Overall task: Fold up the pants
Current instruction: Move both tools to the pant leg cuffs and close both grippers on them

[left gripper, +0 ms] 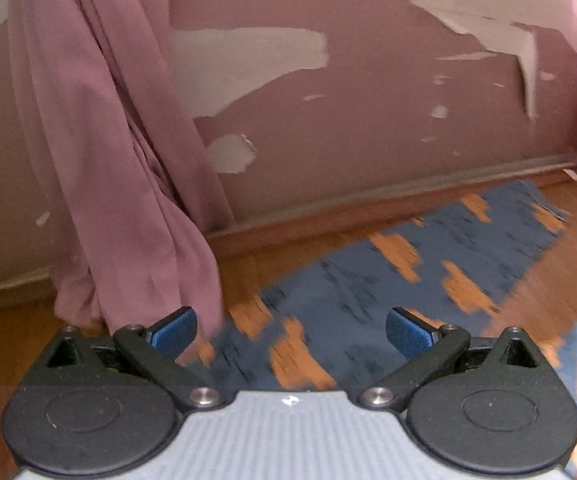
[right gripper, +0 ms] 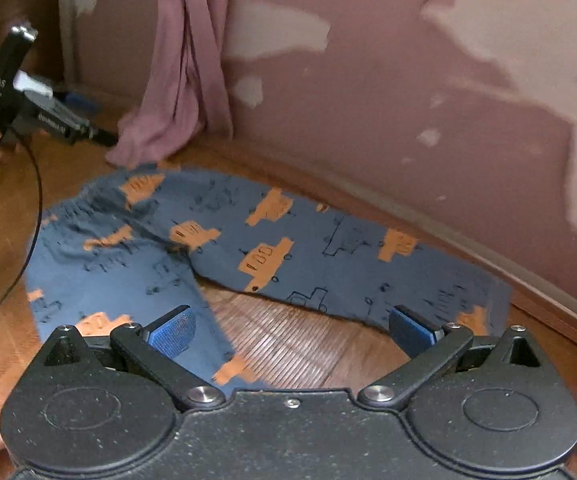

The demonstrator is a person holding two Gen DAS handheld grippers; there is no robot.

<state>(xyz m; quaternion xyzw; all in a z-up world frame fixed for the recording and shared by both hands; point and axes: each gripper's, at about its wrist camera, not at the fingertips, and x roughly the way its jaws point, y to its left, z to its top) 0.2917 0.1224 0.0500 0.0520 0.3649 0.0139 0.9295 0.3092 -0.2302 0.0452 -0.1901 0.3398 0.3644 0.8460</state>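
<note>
Blue pants printed with orange trucks lie spread on the wooden floor, legs apart in a V, one leg running right along the wall. My right gripper hovers open above the gap between the legs, nothing between its blue pads. In the left wrist view the pants appear blurred, stretching away to the right. My left gripper is open over them and holds nothing. The left gripper's body also shows at the far left of the right wrist view, held in a hand.
A mauve curtain hangs down to the floor at the left, its hem beside the pants' waist end. A pink wall with peeling paint and a skirting board runs close behind. A black cable trails from the left gripper over the floor.
</note>
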